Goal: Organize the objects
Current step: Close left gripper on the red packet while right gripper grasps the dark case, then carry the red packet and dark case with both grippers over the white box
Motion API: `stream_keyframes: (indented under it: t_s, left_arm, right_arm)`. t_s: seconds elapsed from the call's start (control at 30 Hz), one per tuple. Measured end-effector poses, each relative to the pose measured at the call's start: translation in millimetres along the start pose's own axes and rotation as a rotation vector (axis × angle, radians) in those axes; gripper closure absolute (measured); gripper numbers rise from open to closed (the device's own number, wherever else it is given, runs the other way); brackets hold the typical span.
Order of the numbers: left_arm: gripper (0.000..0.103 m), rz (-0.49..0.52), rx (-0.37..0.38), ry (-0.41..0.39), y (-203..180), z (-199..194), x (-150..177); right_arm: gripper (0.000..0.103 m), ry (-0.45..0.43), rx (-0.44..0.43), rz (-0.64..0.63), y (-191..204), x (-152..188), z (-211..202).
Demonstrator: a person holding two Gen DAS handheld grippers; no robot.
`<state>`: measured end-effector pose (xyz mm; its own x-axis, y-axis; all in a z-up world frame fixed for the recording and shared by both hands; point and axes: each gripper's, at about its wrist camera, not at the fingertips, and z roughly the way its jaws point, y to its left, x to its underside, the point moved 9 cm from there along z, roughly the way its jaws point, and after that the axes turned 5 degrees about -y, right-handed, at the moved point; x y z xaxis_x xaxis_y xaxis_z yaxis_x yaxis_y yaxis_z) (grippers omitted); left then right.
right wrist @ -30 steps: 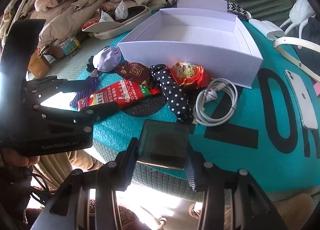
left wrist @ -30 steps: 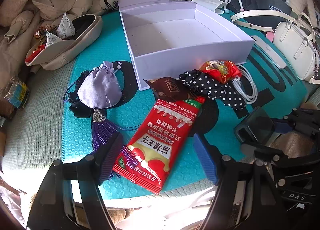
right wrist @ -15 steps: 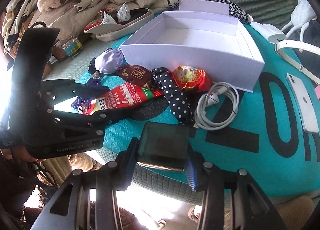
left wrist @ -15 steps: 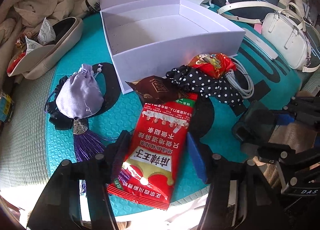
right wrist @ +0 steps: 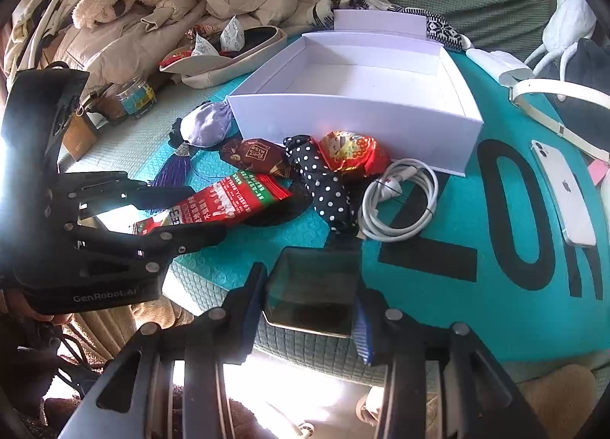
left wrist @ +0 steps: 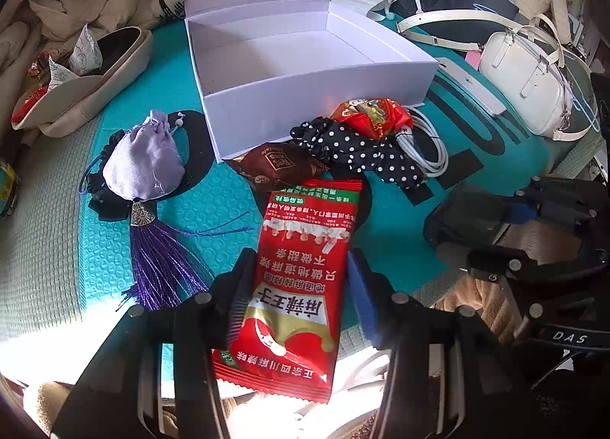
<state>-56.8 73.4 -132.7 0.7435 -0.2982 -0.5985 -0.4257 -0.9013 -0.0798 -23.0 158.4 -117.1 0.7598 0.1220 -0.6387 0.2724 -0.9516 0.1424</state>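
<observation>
My left gripper (left wrist: 299, 286) is shut on the near end of a long red snack packet (left wrist: 301, 278), which also shows in the right wrist view (right wrist: 225, 202). My right gripper (right wrist: 310, 290) is shut on a dark flat square case (right wrist: 312, 290) at the mat's front edge. An empty white box (left wrist: 305, 69) stands open at the back of the teal mat (left wrist: 114, 240). In front of the box lie a brown chocolate packet (left wrist: 274, 164), a polka-dot cloth (left wrist: 362, 153), a red candy bag (left wrist: 370, 114) and a coiled white cable (right wrist: 400, 206).
A lilac pouch with a purple tassel (left wrist: 145, 164) lies left of the box. A beige slipper (left wrist: 87, 80) holding wrappers and a heap of clothes (right wrist: 171, 8) are at the back left. A white phone (right wrist: 564, 191) and a white handbag (left wrist: 530, 84) lie right.
My left gripper moved forward around the red packet and closed on its near end. My right gripper kept hold of the dark case and barely moved.
</observation>
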Motion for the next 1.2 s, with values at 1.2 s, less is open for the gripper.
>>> stream_keyframes:
  t_s: [1.2]
  left_arm:
    - [0.057,0.016,-0.029,-0.138,-13.2,-80.9,-69.6]
  right_arm:
    - [0.062,-0.141,0.053,-0.047,-17.0,-70.6,-58.6]
